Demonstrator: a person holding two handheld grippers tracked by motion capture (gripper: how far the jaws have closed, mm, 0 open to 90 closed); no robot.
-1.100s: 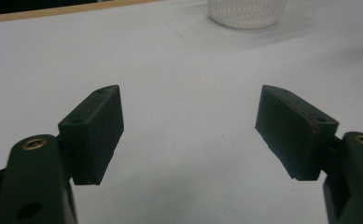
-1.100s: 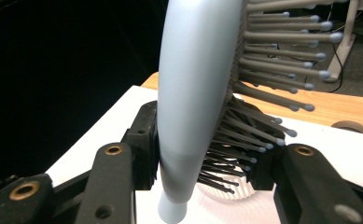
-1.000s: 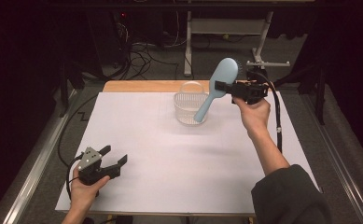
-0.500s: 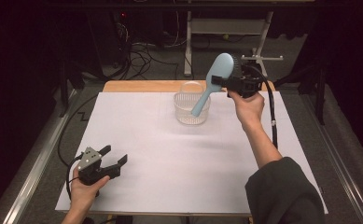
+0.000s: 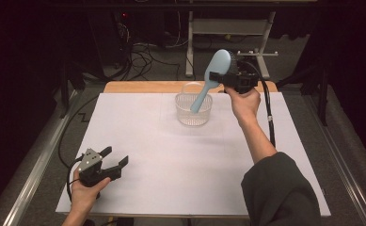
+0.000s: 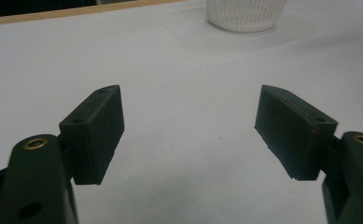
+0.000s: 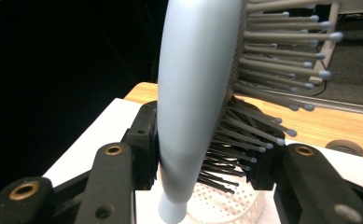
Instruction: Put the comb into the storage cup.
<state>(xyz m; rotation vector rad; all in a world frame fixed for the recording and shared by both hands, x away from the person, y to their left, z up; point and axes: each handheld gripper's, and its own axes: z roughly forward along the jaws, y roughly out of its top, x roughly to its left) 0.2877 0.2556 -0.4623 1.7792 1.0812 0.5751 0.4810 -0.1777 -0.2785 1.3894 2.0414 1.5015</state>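
A light blue hairbrush [image 5: 212, 77] hangs tilted over a clear ribbed plastic cup [image 5: 193, 109] at the back middle of the white table, its handle end pointing down into the cup's mouth. My right gripper [image 5: 221, 76] is shut on the brush at its bristled head. In the right gripper view the hairbrush [image 7: 193, 93] stands between the jaws, bristles to the right, with the cup [image 7: 221, 205] below. My left gripper [image 5: 113, 159] rests open near the table's front left corner with nothing between its fingers [image 6: 95, 130].
A wooden board edge [image 5: 143, 86] runs along the back of the white sheet [image 5: 180, 165]. Cables and a metal stand [image 5: 260, 52] lie on the floor behind the table. A grey rail [image 5: 25, 179] runs along the left side.
My right gripper has carried the hairbrush leftward and a little up, bringing its handle over the cup. The left gripper has stayed put.
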